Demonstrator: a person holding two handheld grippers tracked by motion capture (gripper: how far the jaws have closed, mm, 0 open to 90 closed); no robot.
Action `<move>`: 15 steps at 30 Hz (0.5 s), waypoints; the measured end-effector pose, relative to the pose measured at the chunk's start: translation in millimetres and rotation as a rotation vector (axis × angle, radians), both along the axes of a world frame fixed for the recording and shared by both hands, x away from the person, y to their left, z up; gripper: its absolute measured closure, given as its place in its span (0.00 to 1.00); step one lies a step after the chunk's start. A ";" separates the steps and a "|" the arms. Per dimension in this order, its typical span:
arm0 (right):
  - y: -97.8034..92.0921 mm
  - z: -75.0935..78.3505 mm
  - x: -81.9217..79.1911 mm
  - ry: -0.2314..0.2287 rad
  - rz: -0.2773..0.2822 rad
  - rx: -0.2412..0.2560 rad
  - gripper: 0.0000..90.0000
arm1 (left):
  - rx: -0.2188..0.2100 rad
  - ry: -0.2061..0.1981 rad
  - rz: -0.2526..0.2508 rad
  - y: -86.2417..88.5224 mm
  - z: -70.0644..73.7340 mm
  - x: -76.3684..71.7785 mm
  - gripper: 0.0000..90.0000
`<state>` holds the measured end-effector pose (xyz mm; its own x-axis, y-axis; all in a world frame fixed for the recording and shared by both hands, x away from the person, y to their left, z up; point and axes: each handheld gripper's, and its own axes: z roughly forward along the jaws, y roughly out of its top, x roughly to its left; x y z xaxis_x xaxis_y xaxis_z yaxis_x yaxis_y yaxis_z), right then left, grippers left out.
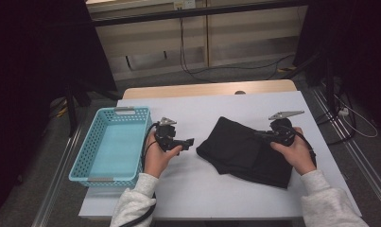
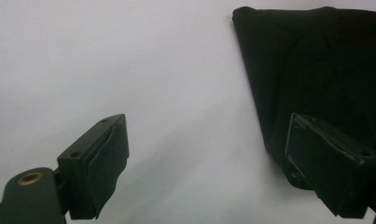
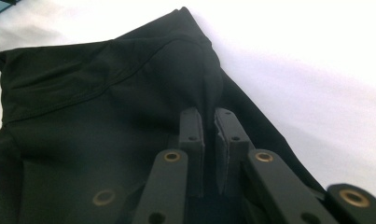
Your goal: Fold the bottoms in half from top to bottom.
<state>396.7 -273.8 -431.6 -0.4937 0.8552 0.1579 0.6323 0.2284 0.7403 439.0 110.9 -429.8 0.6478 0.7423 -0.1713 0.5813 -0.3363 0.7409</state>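
Lying folded on the white desk, right of its middle, a black garment is seen in the high view, with its far corner pointing away from the person and its near edge close to the right forearm. The right claw is held over the right part of this garment, and in the right gripper view its two jaws are closed almost together on a raised pinch of the black fabric, which is drawn up into a small peak between them while the rest of the cloth stays flat on the desk. The left claw is held just beside the garment's left edge, above bare desk, and is pointed toward the cloth. In the left gripper view its jaws are spread wide apart with nothing between them; one jaw is seen over white surface, and the other is seen in front of the garment's edge, though whether it touches the fabric cannot be told. A light blue plastic basket with perforated walls is set at the left side of the desk, just beside the left hand, and nothing is seen inside it.
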 end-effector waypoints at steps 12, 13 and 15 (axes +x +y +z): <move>-1.5 -0.7 -1.1 -0.002 -0.004 -0.002 0.92 | -0.006 0.006 0.000 -2.9 -1.0 -0.1 0.14; -1.9 -0.7 -1.2 -0.001 -0.004 -0.001 0.92 | -0.006 0.006 -0.001 -2.8 -1.0 0.0 0.14; -2.8 -0.5 -1.4 -0.002 -0.005 0.000 0.92 | 0.000 0.006 -0.007 -2.5 -0.8 0.1 0.14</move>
